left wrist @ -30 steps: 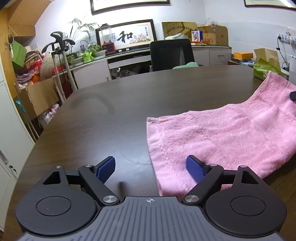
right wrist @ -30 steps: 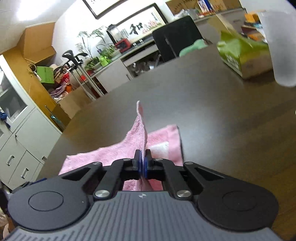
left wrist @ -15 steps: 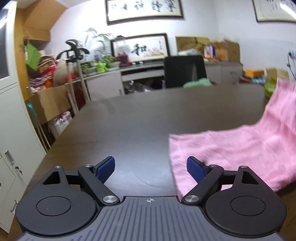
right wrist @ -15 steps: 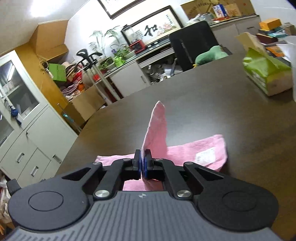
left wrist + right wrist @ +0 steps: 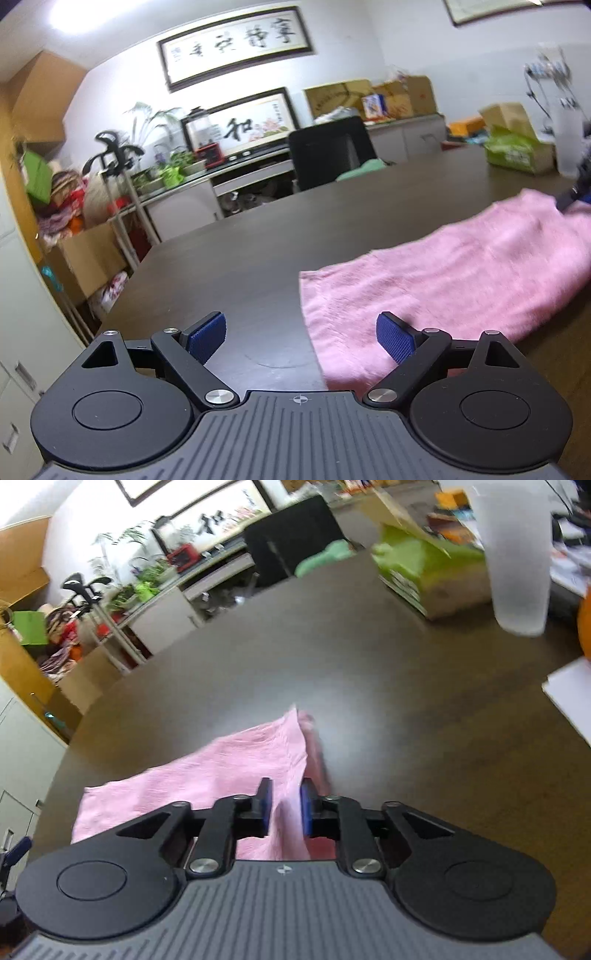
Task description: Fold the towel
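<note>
Office room, cluttered; dark wood table in the foreground, cabinets and boxes along the far wall.

Item: towel, pink terry. Lies on the table, spread from near centre toward the right; its right end is bunched and raised into a ridge. Judged light, soft and limp, with a napped surface that should not slip in rubber pads. It will sag and crease wherever unsupported, so a single pinch carries only a corner. Best hold: corners or hemmed edge, one at each end of the same side, to keep the fold line straight.

Left hand-held gripper: released, jaws wide, nothing between them. Its right pad sits over the towel's near left corner; contact cannot be told.

Right hand-held gripper: jaws opening. The towel's ridge passes between the pads, and a gap shows on either side, so the grip looks let go.

Writing: framed calligraphy on the far wall, several characters, blurred. Below it a second frame bears the large character 和 beside a flower painting. Green box at far right has print too blurred to read. Frosted cup beside it, unmarked.
</note>
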